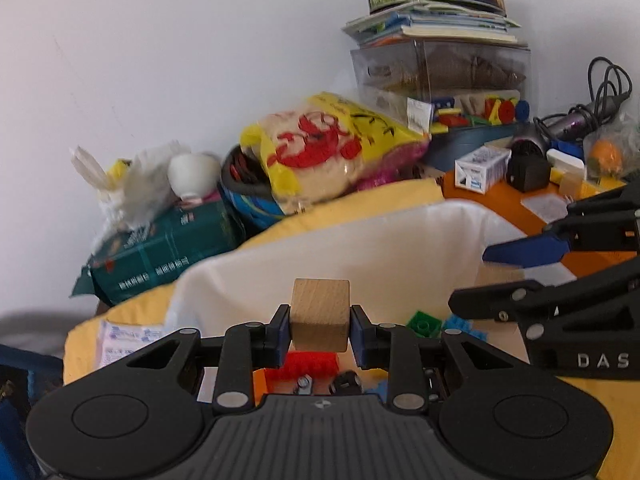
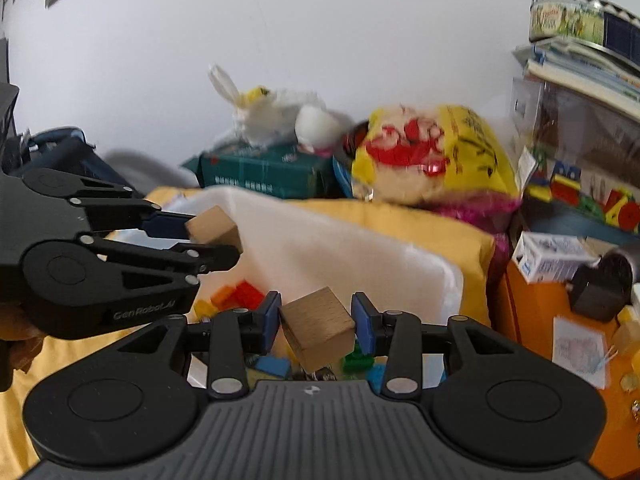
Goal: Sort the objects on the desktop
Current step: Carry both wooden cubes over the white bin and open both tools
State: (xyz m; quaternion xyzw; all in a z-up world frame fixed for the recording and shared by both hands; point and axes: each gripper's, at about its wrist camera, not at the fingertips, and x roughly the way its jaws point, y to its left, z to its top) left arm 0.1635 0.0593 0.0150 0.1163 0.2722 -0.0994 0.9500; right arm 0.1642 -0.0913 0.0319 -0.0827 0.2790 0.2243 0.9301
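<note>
We hold one wooden cube in each hand-held gripper above the white-lined bin [image 1: 360,240], whose yellow fabric rim [image 1: 380,196] folds outward. The left hand-held gripper [image 1: 320,326] is clamped on the left cube [image 1: 319,314], its blue pads flat against two opposite faces, so the cube sits square. The right hand-held gripper [image 2: 316,322] is clamped on the right cube [image 2: 318,326], which sits tilted, one corner down, so we judge this grip the less secure. The step in hand appears to be dropping both cubes among the plastic bricks [image 2: 240,296] at the bottom of the bin. To do it well, we keep each hand-held gripper clear of the other, bring each cube well inside the rim before opening the jaws, and release low, since hard beech-like wood will likely bounce on rigid studded plastic. The cubes are smooth, pale and sharp-edged; the bricks are glossy red, orange, green and blue; the liner looks soft and matt. Far behind lie a crinkled yellow bag [image 1: 340,148] and a green packet [image 1: 160,248]; the orange bench [image 2: 540,320] lies right.
</note>
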